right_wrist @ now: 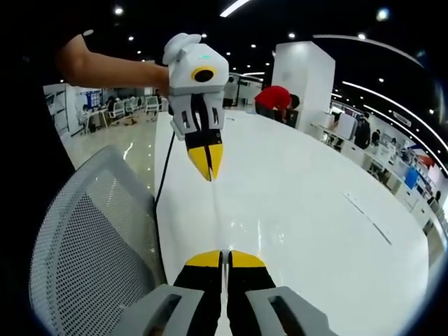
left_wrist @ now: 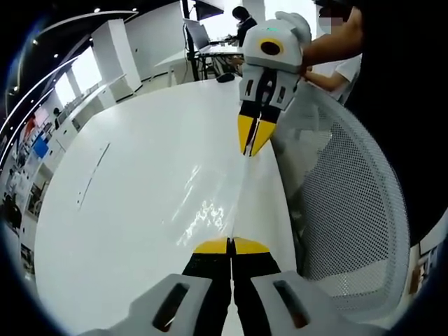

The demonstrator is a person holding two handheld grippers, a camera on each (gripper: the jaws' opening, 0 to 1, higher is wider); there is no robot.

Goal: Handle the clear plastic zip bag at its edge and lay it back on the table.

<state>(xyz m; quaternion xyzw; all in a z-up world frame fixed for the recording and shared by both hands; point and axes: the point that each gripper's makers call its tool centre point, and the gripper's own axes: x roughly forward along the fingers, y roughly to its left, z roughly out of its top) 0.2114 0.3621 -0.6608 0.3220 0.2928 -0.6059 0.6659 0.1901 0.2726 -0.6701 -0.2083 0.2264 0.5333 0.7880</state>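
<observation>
The clear plastic zip bag (left_wrist: 210,210) is almost see-through, showing as glare and ripples over the white table (left_wrist: 133,161). Its top edge runs taut between my two grippers. In the left gripper view my left gripper (left_wrist: 231,246) is shut on the near end of that edge, and my right gripper (left_wrist: 252,136) pinches the far end, yellow tips together. In the right gripper view my right gripper (right_wrist: 224,259) is shut on the bag (right_wrist: 220,213) at the bottom, while the left gripper (right_wrist: 207,162) holds the other end, carried by a person's bare arm (right_wrist: 112,70).
A white mesh chair (left_wrist: 350,210) (right_wrist: 91,238) stands against the table's edge beside both grippers. A black cable (right_wrist: 162,175) runs along that edge. A small dark object (left_wrist: 225,78) lies at the table's far end. Desks and people fill the room beyond.
</observation>
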